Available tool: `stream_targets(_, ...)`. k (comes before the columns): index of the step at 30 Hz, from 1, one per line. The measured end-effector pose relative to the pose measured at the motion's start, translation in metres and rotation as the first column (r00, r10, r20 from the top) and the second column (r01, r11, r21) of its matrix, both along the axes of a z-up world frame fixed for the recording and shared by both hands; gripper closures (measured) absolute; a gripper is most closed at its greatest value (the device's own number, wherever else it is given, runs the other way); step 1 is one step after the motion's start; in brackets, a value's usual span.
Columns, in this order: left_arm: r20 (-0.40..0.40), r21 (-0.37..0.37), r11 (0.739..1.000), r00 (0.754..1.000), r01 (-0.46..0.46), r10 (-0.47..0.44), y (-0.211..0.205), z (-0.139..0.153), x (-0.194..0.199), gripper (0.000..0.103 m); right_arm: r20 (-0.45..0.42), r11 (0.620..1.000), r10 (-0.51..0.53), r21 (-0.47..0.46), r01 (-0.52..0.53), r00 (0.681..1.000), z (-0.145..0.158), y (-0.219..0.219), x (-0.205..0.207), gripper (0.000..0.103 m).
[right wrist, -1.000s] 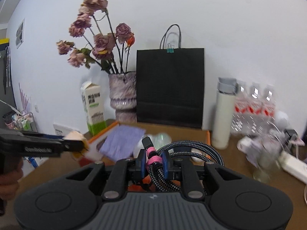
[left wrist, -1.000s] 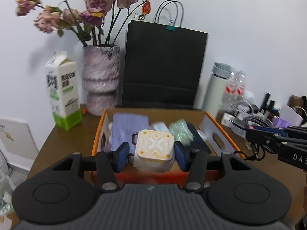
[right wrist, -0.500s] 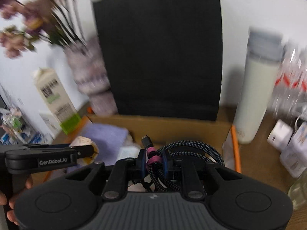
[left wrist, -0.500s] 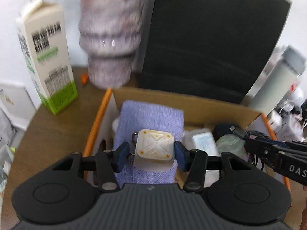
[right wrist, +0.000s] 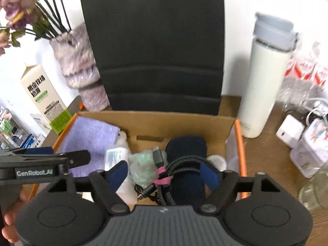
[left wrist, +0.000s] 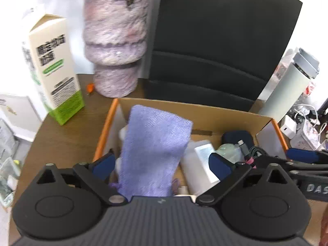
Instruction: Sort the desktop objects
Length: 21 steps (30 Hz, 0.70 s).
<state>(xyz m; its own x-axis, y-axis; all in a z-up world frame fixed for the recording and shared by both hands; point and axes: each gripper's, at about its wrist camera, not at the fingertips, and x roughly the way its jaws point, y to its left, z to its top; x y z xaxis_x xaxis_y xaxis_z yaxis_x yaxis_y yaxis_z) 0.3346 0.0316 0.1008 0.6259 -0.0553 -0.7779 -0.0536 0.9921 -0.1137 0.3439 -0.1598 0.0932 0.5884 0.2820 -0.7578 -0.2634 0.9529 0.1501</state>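
Both claws spread wide over the cardboard box (right wrist: 184,121)

Left gripper (left wrist: 162,164), jaws just sprung apart, hangs over the purple cloth (left wrist: 153,149) with nothing between its pads. Right gripper (right wrist: 164,174) has just opened too; the braided cable (right wrist: 174,164), pink-tied, lies loose between its fingers inside the box, atop a dark pouch (right wrist: 186,145).

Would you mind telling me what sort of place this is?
Probably a home or office desk: a wooden tabletop crowded with a vase, a milk carton, chargers and a cardboard sorting box.
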Motion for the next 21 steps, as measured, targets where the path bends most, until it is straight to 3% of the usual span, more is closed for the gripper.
stream_targets(7,-0.05,0.077,0.997,0.998,-0.025,0.029,0.009,0.008,-0.02,0.0,0.014,0.998,-0.03,-0.046,0.03,0.999,0.014,-0.006,-0.02,0.016)
stream_targets(12,-0.017,0.079,0.995,0.998,-0.057,0.058,0.019,0.018,-0.042,0.0,0.042,0.992,-0.077,-0.099,0.081,0.996,0.017,-0.024,-0.038,0.016)
stream_targets(15,0.056,0.094,0.994,0.997,-0.058,0.053,0.015,0.025,-0.066,0.0,0.056,0.992,-0.098,-0.074,0.102,0.994,0.019,-0.032,-0.053,0.016)
stream_targets(19,0.213,0.125,0.991,0.977,-0.05,0.022,0.005,0.026,-0.11,0.0,0.176,0.989,-0.098,-0.09,0.115,0.98,0.024,-0.03,-0.089,0.016)
stream_targets(21,0.25,0.162,0.985,0.968,-0.057,0.015,0.0,0.021,-0.126,0.0,0.237,0.993,-0.08,-0.069,0.099,0.968,0.023,-0.03,-0.112,0.016)
